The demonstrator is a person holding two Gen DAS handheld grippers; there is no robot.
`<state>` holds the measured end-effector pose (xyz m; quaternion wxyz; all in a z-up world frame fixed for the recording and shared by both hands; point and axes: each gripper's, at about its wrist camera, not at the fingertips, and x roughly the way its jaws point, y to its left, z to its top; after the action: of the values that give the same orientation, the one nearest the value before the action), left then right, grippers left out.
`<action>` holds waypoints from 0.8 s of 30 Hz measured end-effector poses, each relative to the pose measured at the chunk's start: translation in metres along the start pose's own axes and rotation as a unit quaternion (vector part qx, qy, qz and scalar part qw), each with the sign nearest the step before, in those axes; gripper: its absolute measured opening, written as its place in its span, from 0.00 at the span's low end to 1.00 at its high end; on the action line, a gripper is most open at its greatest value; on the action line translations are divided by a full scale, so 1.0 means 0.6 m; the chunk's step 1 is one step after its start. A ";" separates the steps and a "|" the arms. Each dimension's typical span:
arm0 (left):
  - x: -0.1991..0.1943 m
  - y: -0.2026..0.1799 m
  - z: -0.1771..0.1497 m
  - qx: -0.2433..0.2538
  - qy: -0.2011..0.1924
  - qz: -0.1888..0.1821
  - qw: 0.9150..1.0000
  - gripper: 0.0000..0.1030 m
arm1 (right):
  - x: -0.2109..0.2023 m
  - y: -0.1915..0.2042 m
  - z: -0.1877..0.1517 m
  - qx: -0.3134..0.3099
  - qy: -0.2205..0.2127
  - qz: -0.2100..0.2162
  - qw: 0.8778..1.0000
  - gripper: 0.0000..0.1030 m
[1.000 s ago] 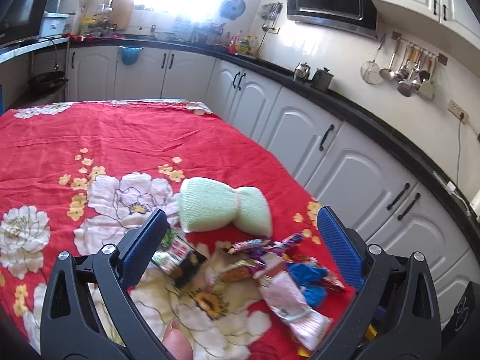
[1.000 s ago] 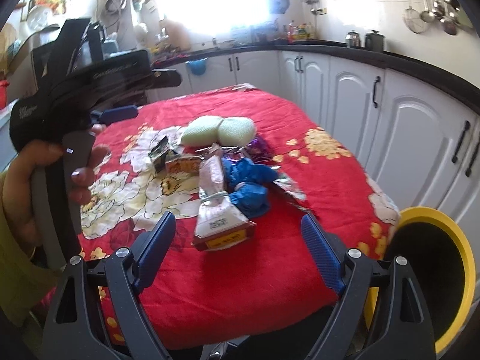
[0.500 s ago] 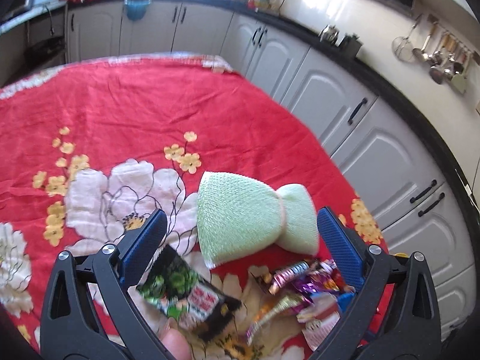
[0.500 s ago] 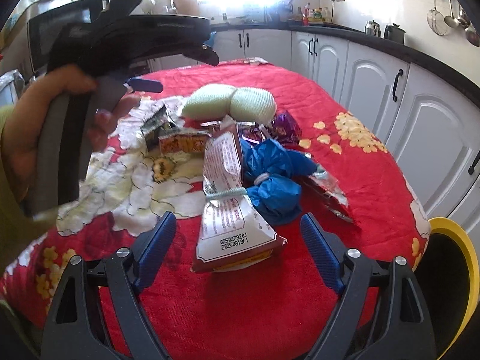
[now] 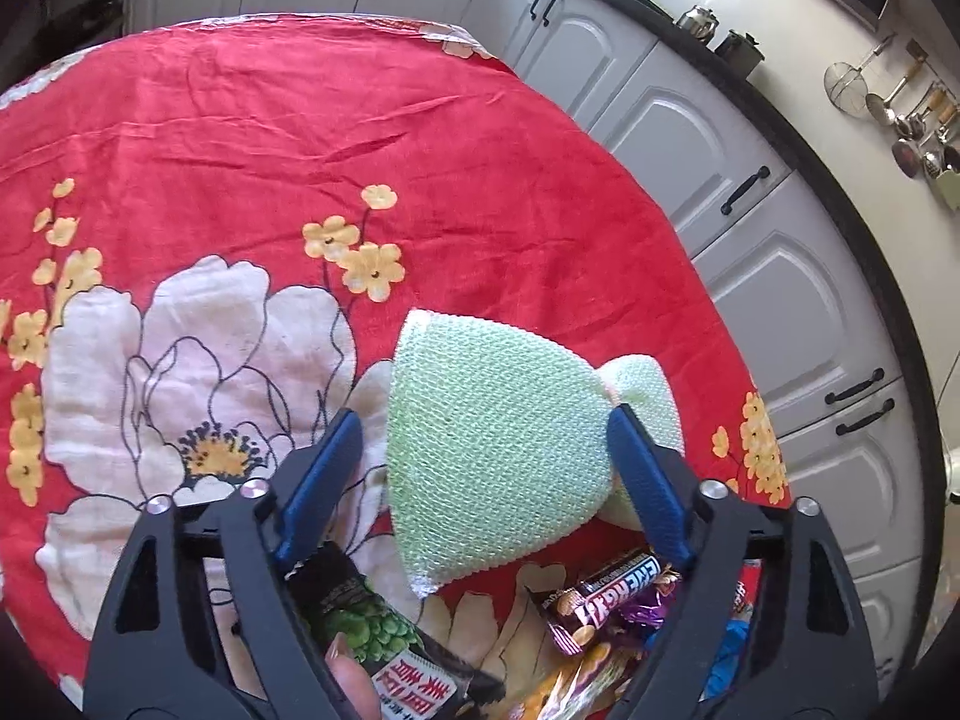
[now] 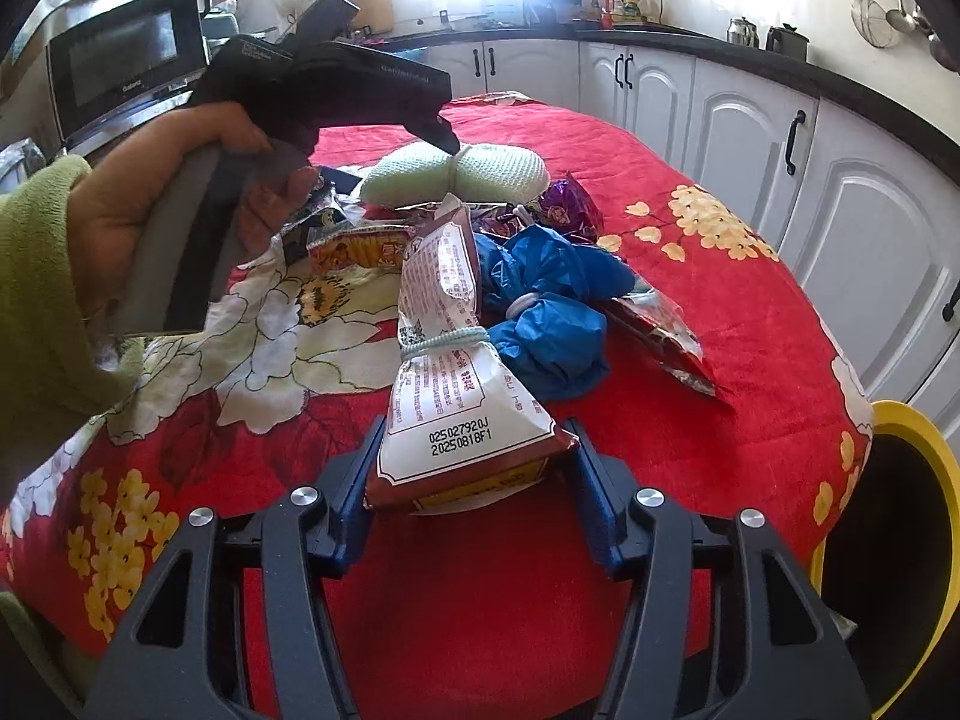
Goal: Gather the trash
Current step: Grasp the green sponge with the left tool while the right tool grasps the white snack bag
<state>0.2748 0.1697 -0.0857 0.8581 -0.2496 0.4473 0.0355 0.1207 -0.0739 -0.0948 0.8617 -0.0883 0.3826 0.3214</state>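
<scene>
Trash all uncollected as far as I can see: the whole pile lies on the red flowered tablecloth (image 6: 720, 312), none of it in the yellow-rimmed bin (image 6: 918, 438) that stands off the table's edge, to the right of my right gripper (image 6: 474, 468). I cannot see anything inside the bin; its mouth looks dark.

Right gripper: jaws closing around the bottom end of the tied snack bag (image 6: 456, 384); pads at its two corners, contact not certain. Ahead of it: blue bundle (image 6: 540, 306), foil wrappers, more packets.

Left gripper (image 5: 480, 456): jaws closing, the green knitted pouch (image 5: 492, 456) between them, left pad clearly off it. Green-pea packet (image 5: 384, 636) and candy bar (image 5: 606, 594) lie nearer the camera, behind the tips.

My judgement: first pickups only starting; everything left to carry over
</scene>
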 end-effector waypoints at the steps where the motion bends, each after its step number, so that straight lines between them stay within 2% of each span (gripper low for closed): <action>1: -0.002 -0.001 -0.002 -0.001 0.000 -0.005 1.000 0.59 | -0.002 -0.001 -0.002 0.004 0.000 0.004 1.000 0.53; 6: -0.009 0.000 -0.008 -0.003 0.000 -0.011 1.000 0.51 | -0.018 -0.003 -0.010 0.017 -0.009 0.015 1.000 0.52; 11: -0.029 0.008 -0.011 -0.012 -0.006 -0.025 1.000 0.31 | -0.031 -0.004 -0.017 0.031 -0.012 0.021 0.999 0.52; 14: -0.040 0.008 -0.010 -0.017 -0.008 -0.040 0.999 0.25 | -0.037 -0.003 -0.019 0.035 -0.017 0.023 0.999 0.52; 17: -0.058 0.003 -0.015 -0.016 -0.022 -0.052 0.998 0.20 | -0.047 -0.001 -0.019 0.036 -0.023 0.024 0.999 0.52; 24: -0.106 -0.033 -0.040 0.008 -0.054 -0.072 0.996 0.17 | -0.072 -0.005 -0.016 0.045 -0.041 0.027 0.998 0.52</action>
<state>0.2244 0.1520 -0.0392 0.8832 -0.2724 0.3814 -0.0163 0.0954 -0.1010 -0.0709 0.8708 -0.0259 0.3633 0.3302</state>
